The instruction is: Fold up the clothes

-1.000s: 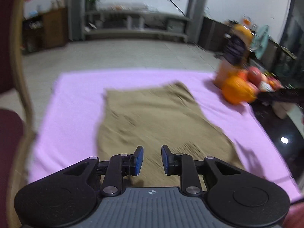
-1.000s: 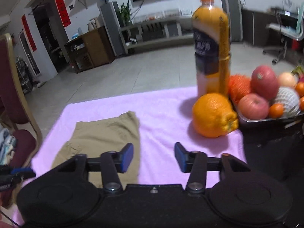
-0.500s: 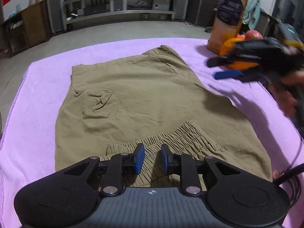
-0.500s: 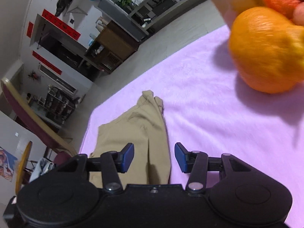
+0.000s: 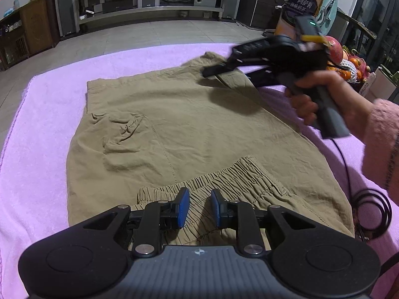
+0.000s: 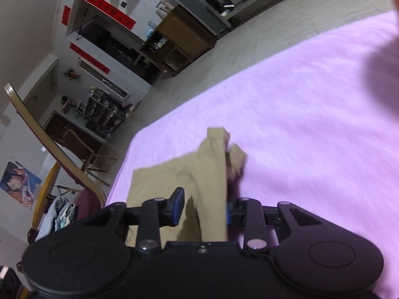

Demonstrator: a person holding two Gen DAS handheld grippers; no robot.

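The khaki shorts (image 5: 189, 134) lie spread flat on the pink blanket (image 5: 45, 114), waistband nearest the left gripper (image 5: 199, 206), hem at the far edge. The main risk, as I judge it, is a lopsided fold: the right gripper (image 6: 203, 208) straddles only a raised ridge of the far-right hem corner, and a thin pinch there could slip out as it lifts, or drag the whole garment across the blanket. A smaller risk is the dangling black cable (image 5: 371, 214) just right of the shorts catching the cloth.

The left gripper's jaws stand narrowly apart above the gathered waistband, with cloth under them, not visibly pinched. The right gripper's jaws have just been closing, with the hem ridge between them; one pad seems to touch the cloth, the other is still clear, so no grip yet.

A second ago the right gripper was well away from the shorts, facing the orange and bottle; now it is at the hem corner. The left gripper has dropped closer to the waistband.
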